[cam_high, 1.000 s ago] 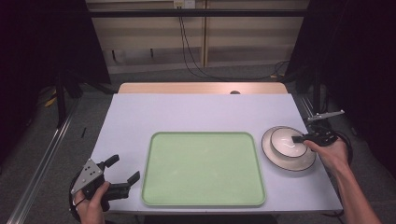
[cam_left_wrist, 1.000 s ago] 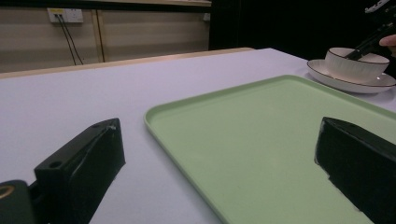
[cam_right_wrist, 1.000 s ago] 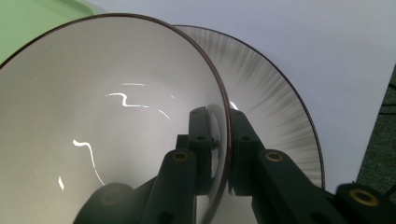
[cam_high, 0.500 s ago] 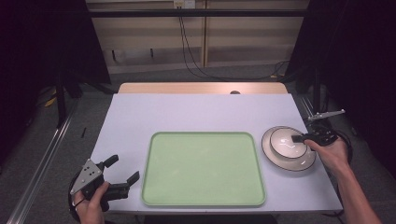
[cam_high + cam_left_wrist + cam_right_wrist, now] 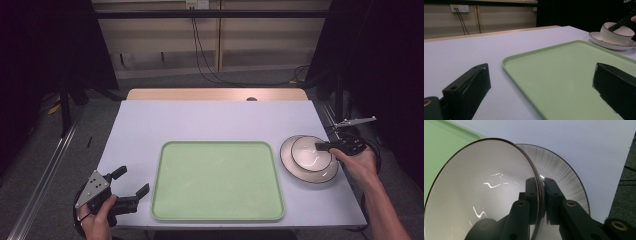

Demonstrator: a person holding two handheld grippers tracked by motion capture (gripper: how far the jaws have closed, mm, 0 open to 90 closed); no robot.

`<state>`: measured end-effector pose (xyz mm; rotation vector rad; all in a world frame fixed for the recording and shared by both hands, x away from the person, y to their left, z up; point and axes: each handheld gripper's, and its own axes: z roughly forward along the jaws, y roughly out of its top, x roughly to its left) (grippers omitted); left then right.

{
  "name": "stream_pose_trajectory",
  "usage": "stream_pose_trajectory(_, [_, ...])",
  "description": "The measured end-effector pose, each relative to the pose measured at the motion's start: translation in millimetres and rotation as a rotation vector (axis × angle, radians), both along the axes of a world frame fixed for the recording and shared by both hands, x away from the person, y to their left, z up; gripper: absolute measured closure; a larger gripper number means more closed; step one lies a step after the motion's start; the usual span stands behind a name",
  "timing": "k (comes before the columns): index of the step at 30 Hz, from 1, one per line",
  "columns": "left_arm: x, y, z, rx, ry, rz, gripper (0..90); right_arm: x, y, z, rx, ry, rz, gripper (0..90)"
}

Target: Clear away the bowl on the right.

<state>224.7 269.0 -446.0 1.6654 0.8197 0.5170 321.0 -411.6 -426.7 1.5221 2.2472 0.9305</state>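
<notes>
**At the table's right edge: bowl gripped, nothing moved**

Your right gripper [image 5: 322,146] stays pinched on the bowl [image 5: 307,154] rim; bowl seemingly resting on its plate [image 5: 300,172], beside the tray [image 5: 215,182]. Left gripper [image 5: 131,182] idles wide open, empty. Lift next
</notes>
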Motion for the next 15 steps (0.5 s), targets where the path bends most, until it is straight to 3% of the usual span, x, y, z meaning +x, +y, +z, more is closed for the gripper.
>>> stream_pose_trajectory(15, [-0.7,-0.3,0.4,-0.002,0.001,0.006,1.5,-4.7,-5.1,9.6,0.037,-0.04,-0.01,82.9])
